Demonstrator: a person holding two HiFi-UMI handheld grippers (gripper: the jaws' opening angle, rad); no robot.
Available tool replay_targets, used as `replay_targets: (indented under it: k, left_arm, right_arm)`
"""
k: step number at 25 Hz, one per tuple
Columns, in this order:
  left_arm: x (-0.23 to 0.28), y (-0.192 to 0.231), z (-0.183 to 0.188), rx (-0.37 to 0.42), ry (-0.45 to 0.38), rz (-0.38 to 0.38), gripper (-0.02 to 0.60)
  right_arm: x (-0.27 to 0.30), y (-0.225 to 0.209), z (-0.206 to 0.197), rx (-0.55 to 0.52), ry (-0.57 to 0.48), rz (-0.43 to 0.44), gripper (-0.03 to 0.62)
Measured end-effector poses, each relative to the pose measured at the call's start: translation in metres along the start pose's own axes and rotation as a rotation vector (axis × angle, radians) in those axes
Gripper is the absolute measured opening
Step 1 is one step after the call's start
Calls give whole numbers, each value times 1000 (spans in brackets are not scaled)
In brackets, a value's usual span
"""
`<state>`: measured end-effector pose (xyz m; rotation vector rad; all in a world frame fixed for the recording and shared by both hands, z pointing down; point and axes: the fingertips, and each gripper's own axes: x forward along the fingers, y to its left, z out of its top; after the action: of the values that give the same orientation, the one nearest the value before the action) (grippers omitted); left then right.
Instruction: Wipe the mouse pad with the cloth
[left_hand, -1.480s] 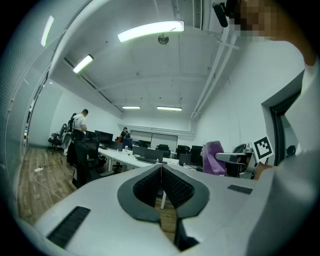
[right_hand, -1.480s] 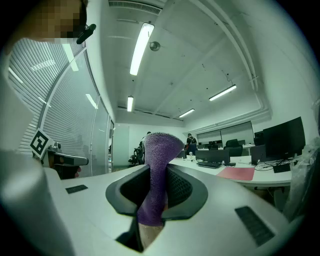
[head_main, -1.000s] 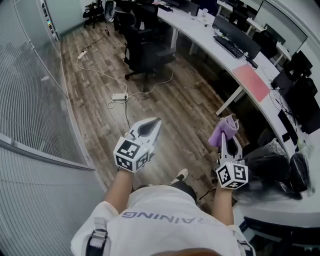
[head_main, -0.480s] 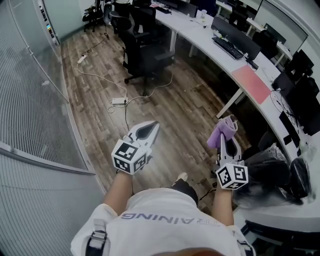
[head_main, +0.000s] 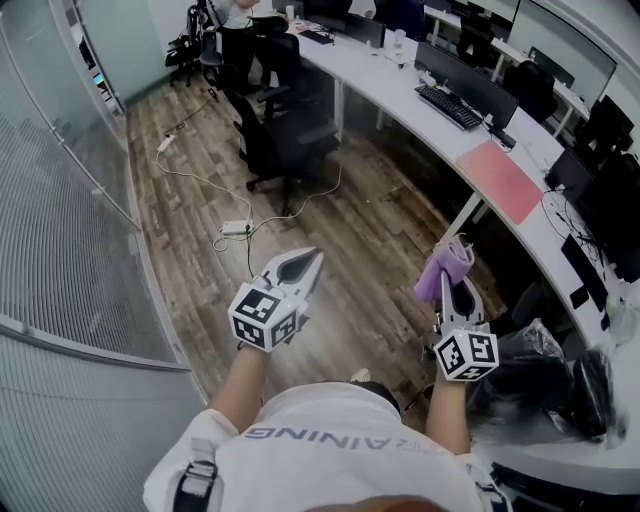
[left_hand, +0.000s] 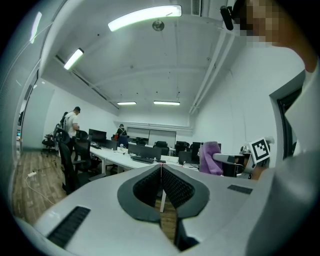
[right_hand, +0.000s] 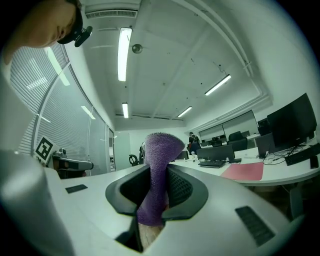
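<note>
Your right tool (head_main: 455, 283) is clenched on the purple cloth (head_main: 441, 266), which stands up out of its jaws in the head view. Your left tool (head_main: 299, 262) is shut and empty. The pink mouse pad (head_main: 500, 180) lies on the white counter (head_main: 400, 80), well apart from both tools, ahead to your right. You seem to be carrying the cloth over: step in, then lay it flat on the pad, not just its tip.

In the left gripper view, the jaws meet with nothing between them.

In the right gripper view, the jaws pinch the cloth's lower part and its free end flops forward above them. The pad shows beyond.
</note>
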<state>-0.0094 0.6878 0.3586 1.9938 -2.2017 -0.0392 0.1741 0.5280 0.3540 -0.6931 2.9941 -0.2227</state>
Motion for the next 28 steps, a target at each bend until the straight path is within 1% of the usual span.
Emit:
replay_targets:
  k: [4, 8, 13, 17, 20, 25, 28]
  left_arm:
    - [51, -19, 0, 2, 10, -4, 31]
    - [94, -38, -7, 3, 14, 1, 31]
    - [136, -52, -9, 4, 40, -24, 31]
    - [171, -62, -13, 9, 46, -60, 31]
    - [201, -62, -16, 3, 57, -95, 31]
    - [258, -53, -13, -6, 59, -167, 31]
    - [295, -38, -7, -8, 55, -205, 31]
  right_arm:
    - [11, -47, 0, 6, 14, 18, 94]
    - [17, -95, -7, 17, 26, 11, 94]
    - [21, -132, -7, 26, 31, -6, 94]
    - [24, -163, -11, 40, 25, -46, 94]
    - [31, -185, -12, 40, 26, -81, 94]
    - [56, -218, -11, 30, 33, -143, 94]
    - [81, -237, -7, 15, 36, -180, 94]
